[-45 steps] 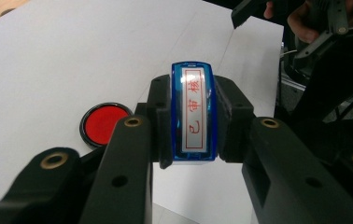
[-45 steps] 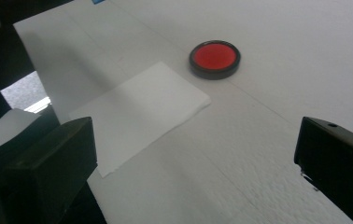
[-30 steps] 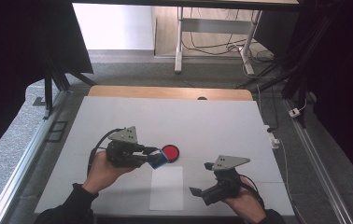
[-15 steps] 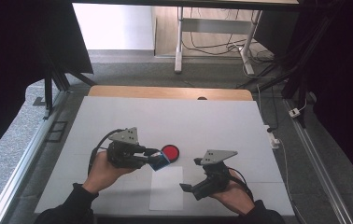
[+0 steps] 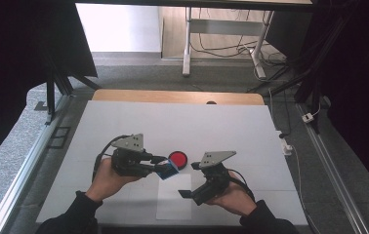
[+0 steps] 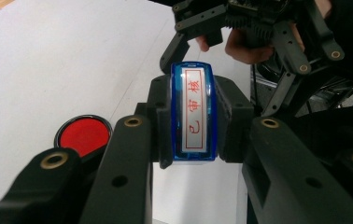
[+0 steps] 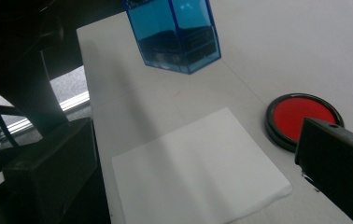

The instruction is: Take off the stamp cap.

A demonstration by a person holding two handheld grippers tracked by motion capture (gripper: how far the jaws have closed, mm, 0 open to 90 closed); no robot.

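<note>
My left gripper point(image 5: 164, 169) is shut on a blue clear-cased stamp point(image 5: 169, 172), held just above the table. In the left gripper view the stamp point(image 6: 193, 107) shows a white label with red characters between the jaws. A round red ink pad point(image 5: 177, 158) lies on the table just beyond the stamp. A white paper sheet point(image 5: 174, 199) lies flat near the front edge. My right gripper point(image 5: 188, 181) stands open over the sheet's right part, holding nothing. From the right gripper view the stamp point(image 7: 174, 35) hangs above the sheet point(image 7: 198, 163), with the ink pad point(image 7: 300, 116) at right.
The white table top point(image 5: 124, 126) stretches wide beyond the hands, with a wooden strip point(image 5: 173, 96) at its far edge. A metal rail point(image 5: 21, 175) runs along the left side. Cables and a desk frame point(image 5: 221, 29) stand on the floor behind.
My right gripper has moved left and a little forward, coming over the paper sheet. The left gripper has kept the stamp almost still.
</note>
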